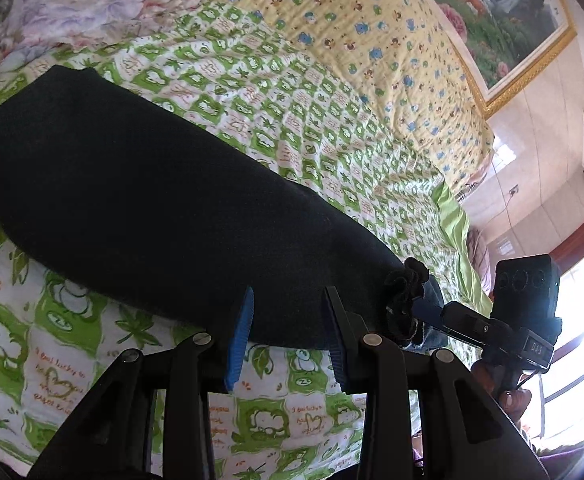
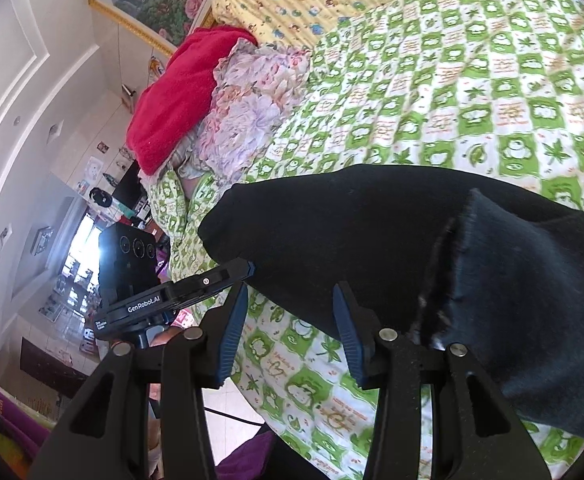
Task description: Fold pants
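Left wrist view: the black pants lie across the green quilt on the bed, and the left gripper sits at their near edge, jaws open. Right wrist view: the right gripper also has open jaws, near the cuff. I'd pinch both layers squarely before folding.

The black pants are running off the right wrist view's right edge. In the left wrist view, bunched cloth is hiding the right gripper's fingers.
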`<state>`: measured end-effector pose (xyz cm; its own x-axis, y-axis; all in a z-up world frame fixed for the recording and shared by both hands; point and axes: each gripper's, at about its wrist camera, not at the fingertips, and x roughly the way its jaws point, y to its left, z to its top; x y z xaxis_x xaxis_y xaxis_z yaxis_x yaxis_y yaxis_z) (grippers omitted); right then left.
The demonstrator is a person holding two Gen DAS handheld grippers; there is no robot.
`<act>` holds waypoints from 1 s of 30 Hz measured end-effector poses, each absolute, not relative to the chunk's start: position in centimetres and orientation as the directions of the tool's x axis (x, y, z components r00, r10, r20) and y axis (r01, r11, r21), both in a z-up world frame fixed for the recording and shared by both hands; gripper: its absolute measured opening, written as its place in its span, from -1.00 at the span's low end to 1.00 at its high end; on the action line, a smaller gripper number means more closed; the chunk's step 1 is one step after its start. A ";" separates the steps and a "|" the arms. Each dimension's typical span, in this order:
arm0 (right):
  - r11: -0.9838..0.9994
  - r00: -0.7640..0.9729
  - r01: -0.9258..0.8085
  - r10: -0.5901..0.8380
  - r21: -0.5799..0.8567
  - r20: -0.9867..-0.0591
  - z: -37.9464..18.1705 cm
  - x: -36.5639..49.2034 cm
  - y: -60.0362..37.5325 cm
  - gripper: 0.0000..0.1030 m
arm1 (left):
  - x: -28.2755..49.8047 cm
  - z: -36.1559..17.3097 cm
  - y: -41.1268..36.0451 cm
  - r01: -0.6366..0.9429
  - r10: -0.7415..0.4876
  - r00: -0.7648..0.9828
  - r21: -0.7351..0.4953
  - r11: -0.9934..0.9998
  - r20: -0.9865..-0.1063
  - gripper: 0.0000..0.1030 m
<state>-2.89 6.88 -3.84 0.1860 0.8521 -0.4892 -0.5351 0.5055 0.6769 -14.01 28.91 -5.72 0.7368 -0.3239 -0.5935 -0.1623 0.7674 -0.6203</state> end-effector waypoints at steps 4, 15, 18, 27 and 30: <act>0.491 0.160 -0.559 0.855 0.669 -0.493 -3.5 -2.4 8.9 -0.11 | -15.7 -6.2 30.4 -0.210 -0.296 0.750 -0.637 0.742 -0.592 -0.31; 0.450 0.094 -0.626 0.855 0.638 -0.510 -2.3 -0.6 14.3 -0.11 | -19.9 -6.6 34.4 -0.361 -0.170 0.776 -0.649 0.670 -0.607 -0.17; 0.437 0.080 -0.642 0.855 0.629 -0.513 -2.0 -0.1 15.6 -0.10 | -20.8 -7.0 35.6 -0.394 -0.151 0.783 -0.669 0.630 -0.603 0.03; 0.412 0.048 -0.702 0.841 0.581 -0.539 -0.9 1.2 20.1 0.02 | -21.8 -8.3 39.0 -0.463 -0.112 0.792 -0.710 0.530 -0.600 0.07; 0.404 0.038 -0.718 0.836 0.567 -0.548 -0.7 1.6 21.3 0.02 | -21.7 -8.6 39.6 -0.475 -0.103 0.794 -0.717 0.509 -0.599 0.14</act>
<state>1.60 21.28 -0.73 0.0384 0.8358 -0.5478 -0.7180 0.4043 0.5665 -21.71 39.60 -8.61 0.7939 -0.1032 -0.5993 -0.4753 0.5094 -0.7174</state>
